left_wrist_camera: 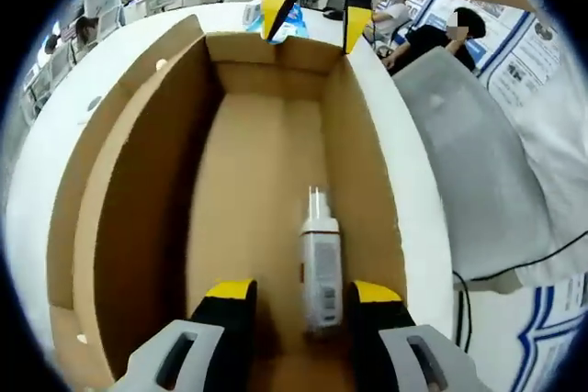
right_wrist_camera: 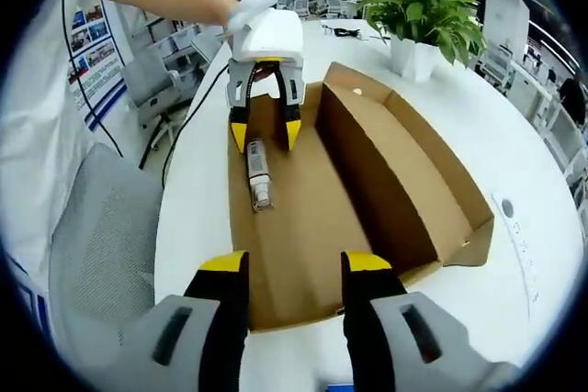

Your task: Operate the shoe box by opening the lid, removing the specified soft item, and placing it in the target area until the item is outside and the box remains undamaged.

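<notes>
An open cardboard shoe box (left_wrist_camera: 248,172) (right_wrist_camera: 303,218) lies on a white table, its lid (left_wrist_camera: 119,181) (right_wrist_camera: 413,162) folded out to one side. A small white bottle (left_wrist_camera: 320,263) (right_wrist_camera: 259,172) with a printed label lies flat on the box floor. My left gripper (left_wrist_camera: 303,305) (right_wrist_camera: 265,133) is open inside the box. Its yellow-tipped jaws stand either side of the bottle's base end, and the bottle is closer to the right jaw. My right gripper (right_wrist_camera: 296,268) (left_wrist_camera: 312,23) is open over the opposite end of the box, with nothing between its jaws.
The white table (left_wrist_camera: 55,135) (right_wrist_camera: 193,218) extends around the box. A grey chair (left_wrist_camera: 478,162) (right_wrist_camera: 101,236) stands beside the table edge. A potted plant (right_wrist_camera: 423,6) sits at the far end. A person's gloved hand (right_wrist_camera: 248,8) holds the left gripper. People sit in the background.
</notes>
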Tool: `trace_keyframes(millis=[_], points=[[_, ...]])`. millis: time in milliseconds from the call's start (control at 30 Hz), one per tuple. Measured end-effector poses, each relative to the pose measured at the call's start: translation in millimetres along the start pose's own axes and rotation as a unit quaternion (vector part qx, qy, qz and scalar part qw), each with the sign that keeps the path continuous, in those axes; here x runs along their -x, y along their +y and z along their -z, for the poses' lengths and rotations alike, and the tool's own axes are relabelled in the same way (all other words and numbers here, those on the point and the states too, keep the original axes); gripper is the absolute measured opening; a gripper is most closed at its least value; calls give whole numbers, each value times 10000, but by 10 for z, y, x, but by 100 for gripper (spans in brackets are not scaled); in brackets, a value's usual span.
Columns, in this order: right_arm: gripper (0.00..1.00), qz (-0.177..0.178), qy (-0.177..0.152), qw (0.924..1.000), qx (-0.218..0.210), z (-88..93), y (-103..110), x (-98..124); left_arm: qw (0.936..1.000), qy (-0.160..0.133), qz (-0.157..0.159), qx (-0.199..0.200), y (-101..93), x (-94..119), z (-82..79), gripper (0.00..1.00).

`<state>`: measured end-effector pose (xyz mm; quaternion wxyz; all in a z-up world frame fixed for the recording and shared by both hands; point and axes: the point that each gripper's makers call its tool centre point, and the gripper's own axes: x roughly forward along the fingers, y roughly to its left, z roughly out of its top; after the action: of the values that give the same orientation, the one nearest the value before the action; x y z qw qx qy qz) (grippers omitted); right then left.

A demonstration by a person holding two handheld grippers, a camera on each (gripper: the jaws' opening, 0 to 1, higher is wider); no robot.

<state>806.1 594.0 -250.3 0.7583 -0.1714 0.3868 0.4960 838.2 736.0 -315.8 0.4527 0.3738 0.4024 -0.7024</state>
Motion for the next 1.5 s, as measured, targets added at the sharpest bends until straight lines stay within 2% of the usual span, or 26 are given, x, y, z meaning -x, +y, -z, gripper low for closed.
trace_keyframes(millis=[133, 233, 633, 967, 1100, 1133, 1167, 1267, 1500], points=[[36, 23, -34, 10000, -2, 4, -28, 4, 9996, 220, -142, -121, 80, -53, 124, 39], [35, 59, -51, 10000, 2, 10, -34, 5, 9994, 245, -202, -127, 104, -80, 168, 39], [33, 90, -70, 9999, -25, 21, -31, 4, 9985, 346, -410, -138, 17, -186, 194, 34], [32, 112, -95, 9999, -35, 27, -70, 17, 9961, 589, -548, -370, -19, -266, 209, 31], [31, 119, -107, 9999, -39, 28, -83, 16, 9936, 804, -619, -491, -6, -320, 290, 28], [31, 119, -108, 9999, -41, 31, -87, 18, 9929, 688, -652, -720, 22, -317, 226, 26], [31, 119, -110, 9999, -44, 33, -88, 21, 9935, 761, -628, -575, 3, -305, 262, 26], [31, 122, -110, 9999, -54, 43, -81, 26, 9938, 746, -636, -520, 27, -297, 251, 24], [31, 123, -119, 9998, -87, 58, -88, 23, 9937, 757, -593, -569, 61, -292, 250, 22]])
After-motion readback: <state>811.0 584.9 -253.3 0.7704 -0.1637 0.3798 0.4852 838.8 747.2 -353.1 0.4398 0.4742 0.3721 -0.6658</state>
